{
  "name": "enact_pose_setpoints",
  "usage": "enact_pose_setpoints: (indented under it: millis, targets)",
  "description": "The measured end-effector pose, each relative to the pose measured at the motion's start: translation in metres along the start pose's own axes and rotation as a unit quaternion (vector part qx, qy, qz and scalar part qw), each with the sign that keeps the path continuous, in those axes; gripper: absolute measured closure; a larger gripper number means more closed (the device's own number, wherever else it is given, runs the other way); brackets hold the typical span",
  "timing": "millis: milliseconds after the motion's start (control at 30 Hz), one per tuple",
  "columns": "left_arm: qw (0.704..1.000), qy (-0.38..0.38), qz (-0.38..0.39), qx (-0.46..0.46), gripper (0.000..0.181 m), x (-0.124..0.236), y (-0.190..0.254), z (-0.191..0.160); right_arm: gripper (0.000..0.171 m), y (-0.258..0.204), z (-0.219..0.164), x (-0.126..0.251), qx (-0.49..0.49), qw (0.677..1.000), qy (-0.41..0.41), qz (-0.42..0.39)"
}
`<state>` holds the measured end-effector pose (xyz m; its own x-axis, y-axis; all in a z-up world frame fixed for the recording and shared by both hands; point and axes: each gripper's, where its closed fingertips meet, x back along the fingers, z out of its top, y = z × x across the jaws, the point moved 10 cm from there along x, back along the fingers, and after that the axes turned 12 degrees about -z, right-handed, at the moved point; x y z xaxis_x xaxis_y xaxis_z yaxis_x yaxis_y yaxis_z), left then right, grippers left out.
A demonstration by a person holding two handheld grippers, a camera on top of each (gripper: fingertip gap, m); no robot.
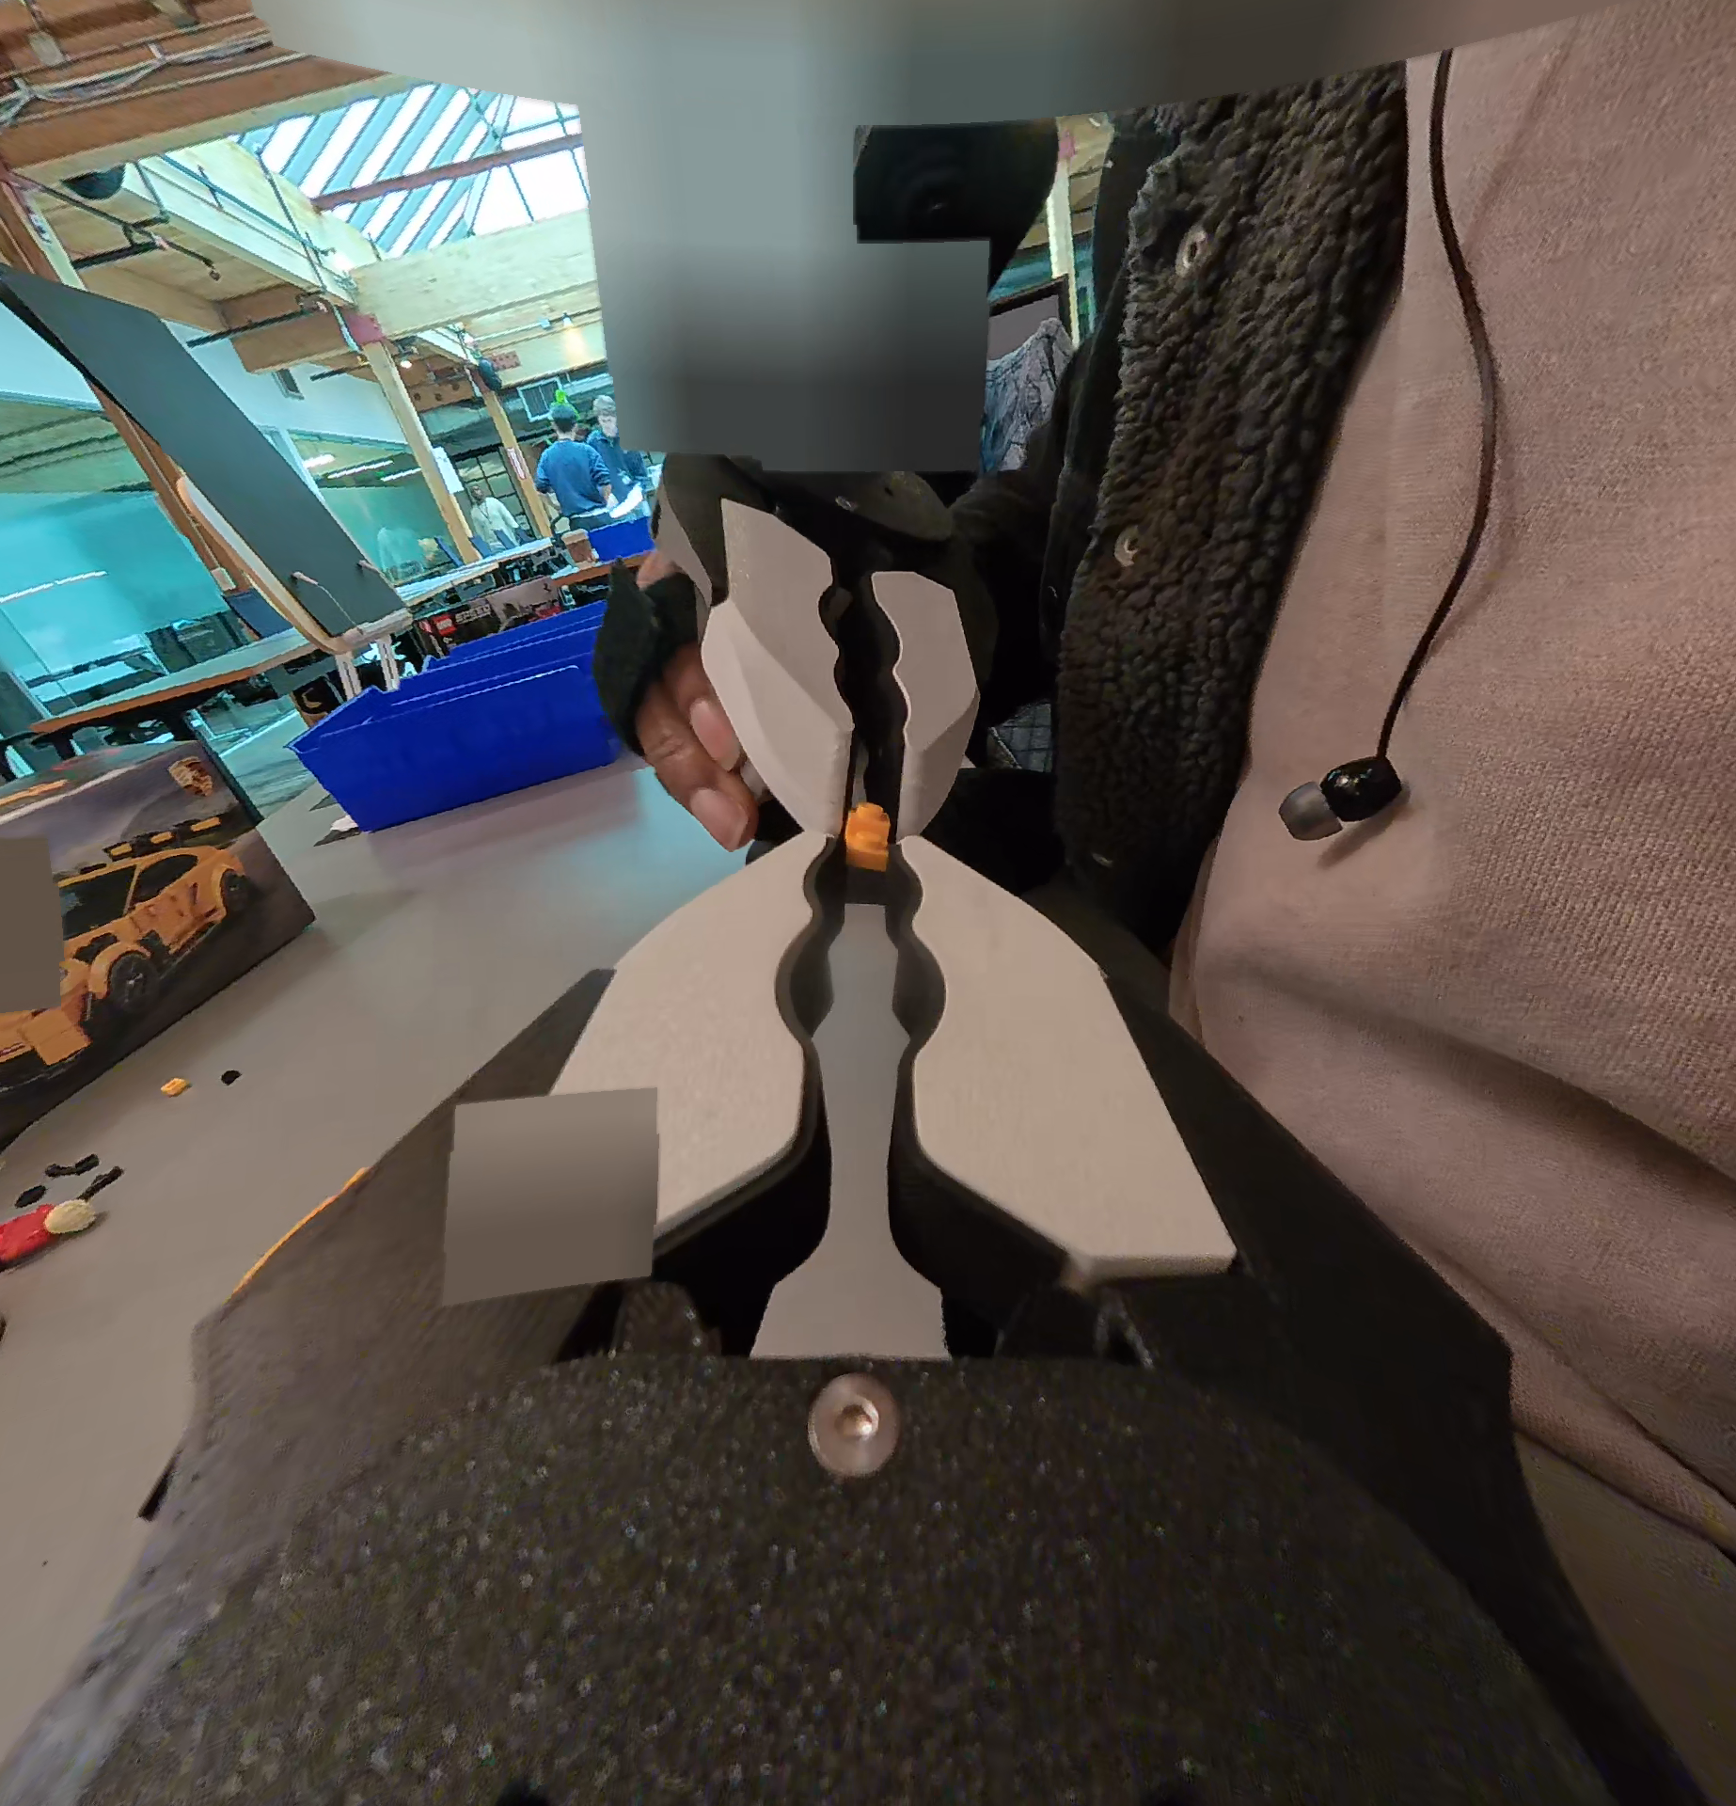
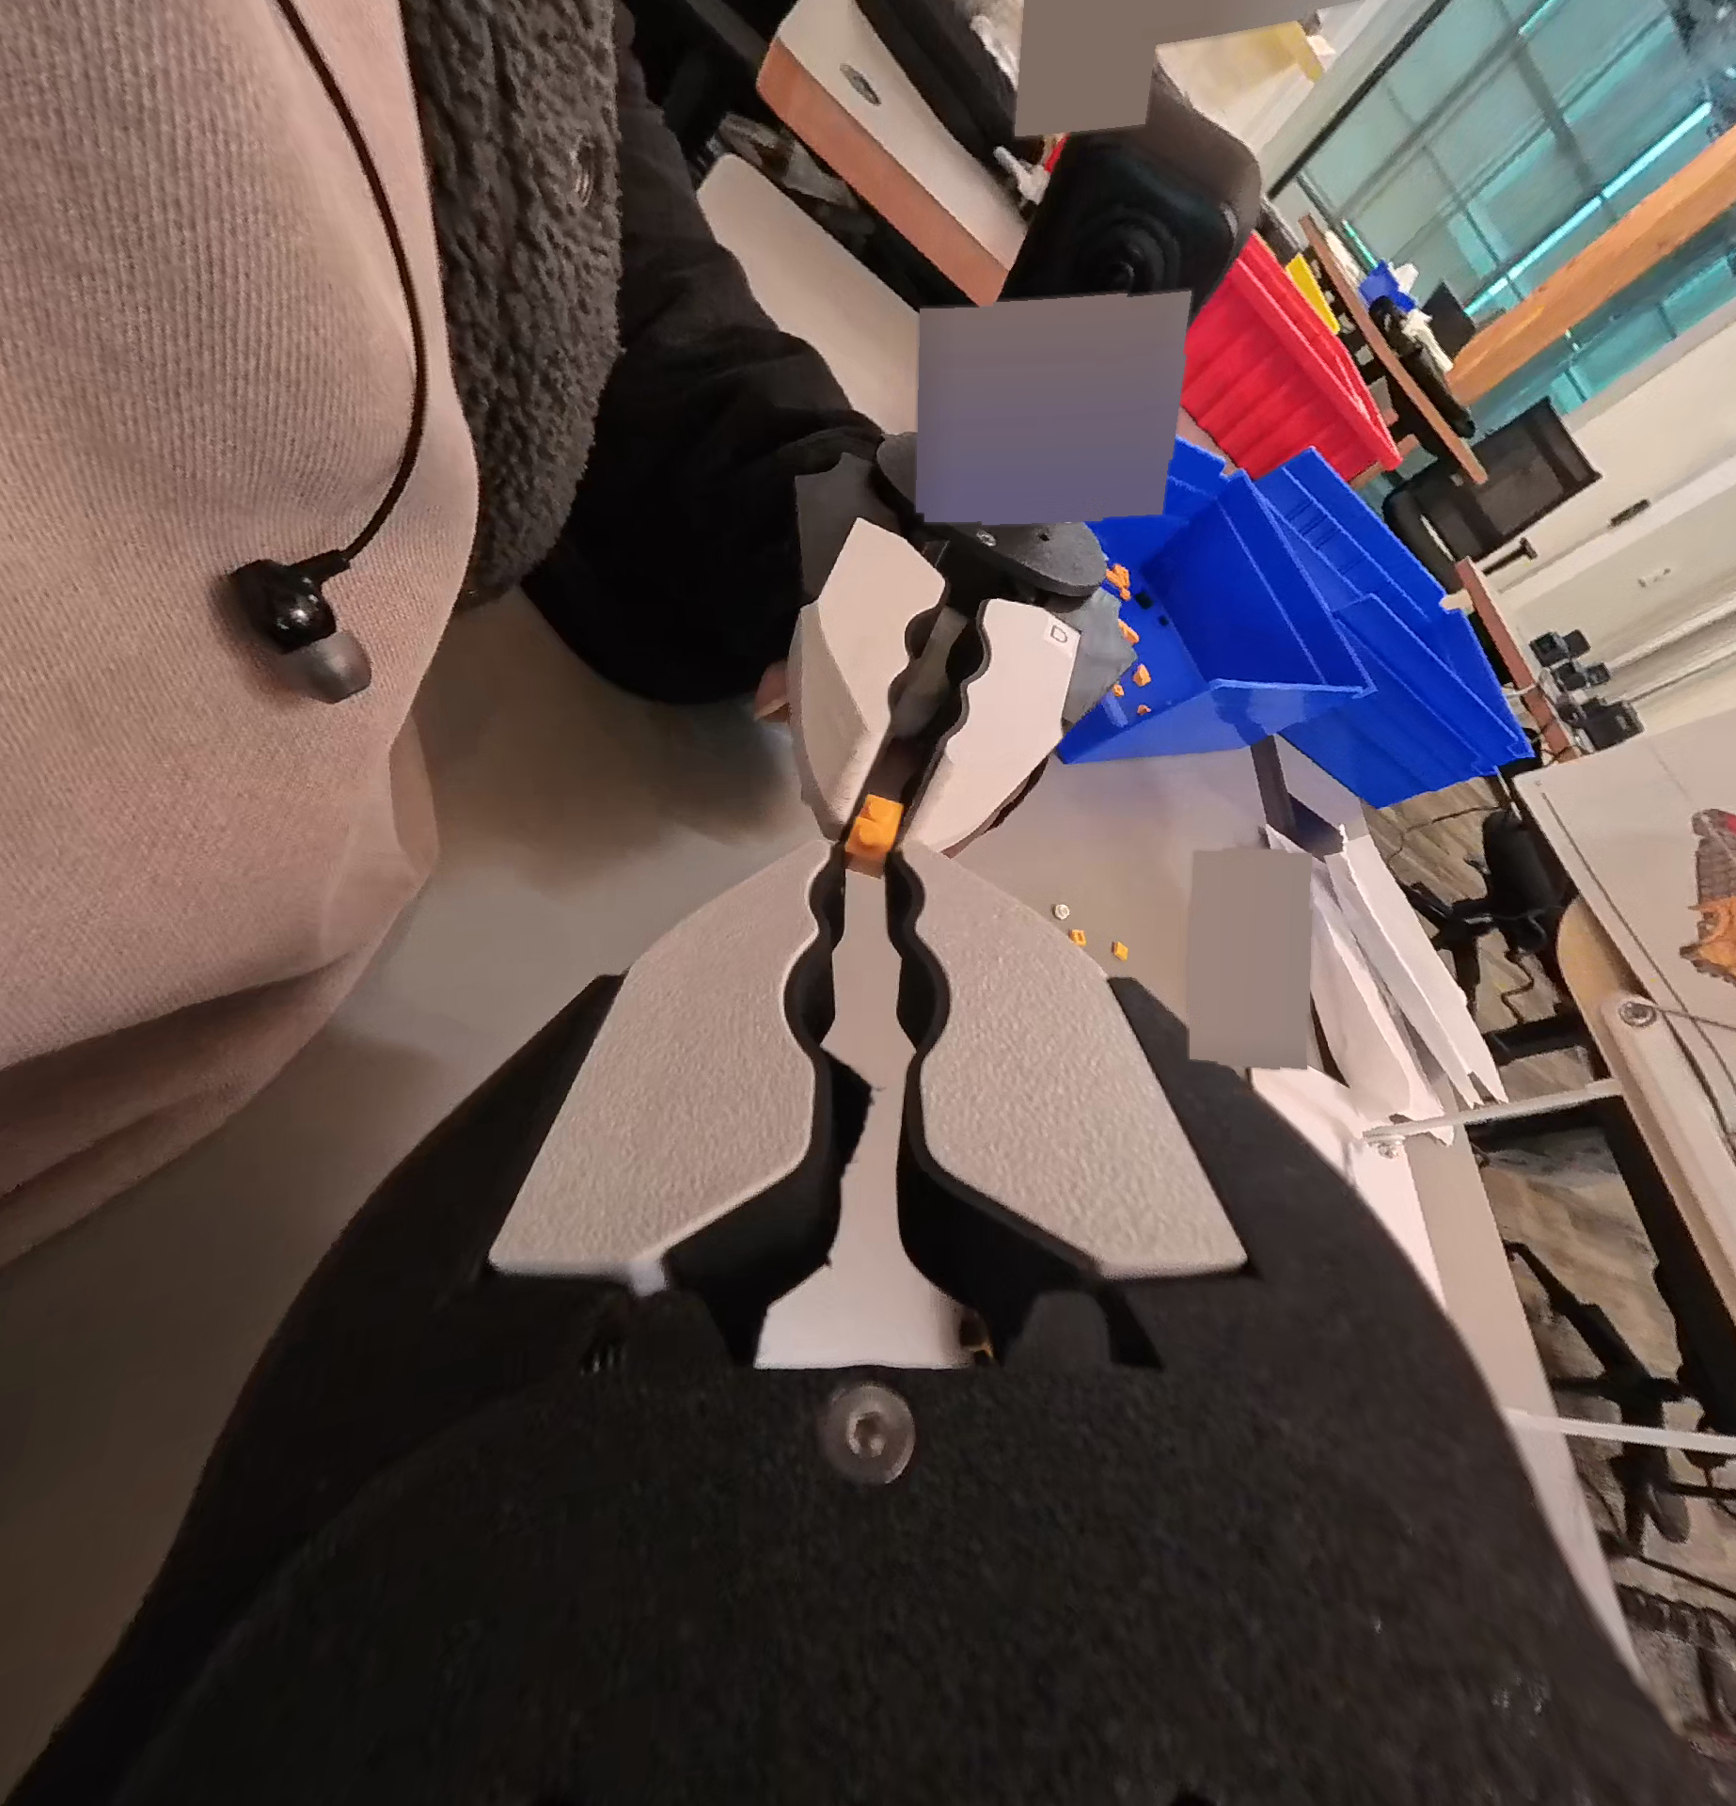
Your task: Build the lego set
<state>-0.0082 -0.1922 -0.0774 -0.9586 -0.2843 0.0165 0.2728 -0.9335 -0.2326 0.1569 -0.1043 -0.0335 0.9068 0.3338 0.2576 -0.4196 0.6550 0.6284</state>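
Blue bins (image 1: pixel 473 728); red bin (image 2: pixel 1274 371); dangling earbud (image 1: pixel 1343 796).

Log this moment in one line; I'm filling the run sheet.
left gripper: shut on small orange lego piece | right gripper: shut on same piece | tips meet midair

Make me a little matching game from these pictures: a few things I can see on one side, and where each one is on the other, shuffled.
Things:
1. orange brick
2. earbud
3. box with the yellow car picture
4. red bin

Places:
A. dangling on a cord against the person's chest
B. on the grey table, at the left of the left wrist view
C. pinched between the tips of the left gripper and the right gripper
D. behind the blue bins in the right wrist view

Pairs: 1-C, 2-A, 3-B, 4-D
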Motion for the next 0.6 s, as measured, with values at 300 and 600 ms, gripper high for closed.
enact_pose_setpoints:
  millis: [300,600]
  targets:
    - [1.000,0.001,0.011,0.015,0.173,0.0013,-0.0024,0.0000,0.162,-0.0009,-0.0017,-0.0020,-0.023,0.999,-0.001,-0.023]
    - [1.000,0.001,-0.004,0.023,0.173,-0.0007,-0.0015,-0.0007,0.163,-0.0010,-0.0021,-0.0008,-0.022,1.000,0.000,-0.007]
